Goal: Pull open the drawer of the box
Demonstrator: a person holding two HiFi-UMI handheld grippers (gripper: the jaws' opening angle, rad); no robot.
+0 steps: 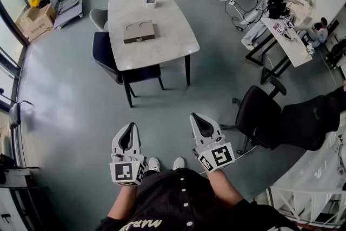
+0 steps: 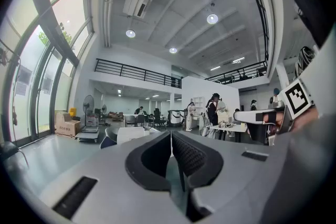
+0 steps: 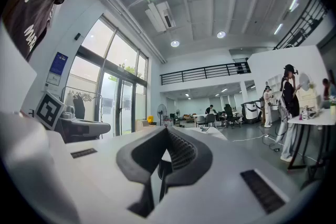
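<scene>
Box (image 1: 139, 31) lies flat on the white surface (image 1: 167, 43), well apart from you across the floor. It's tan and low with two half-round recesses on top; drawer (image 1: 140, 39) looks shut. Your left gripper (image 1: 130, 128) and right gripper (image 1: 199, 118) both have jaws together, gripping nothing.

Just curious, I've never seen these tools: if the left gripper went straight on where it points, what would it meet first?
Nothing close by. The left gripper, jaws shut, points out over the grey floor. The first thing in line seems to be the white marble-topped table, though depth is hard to judge.
</scene>
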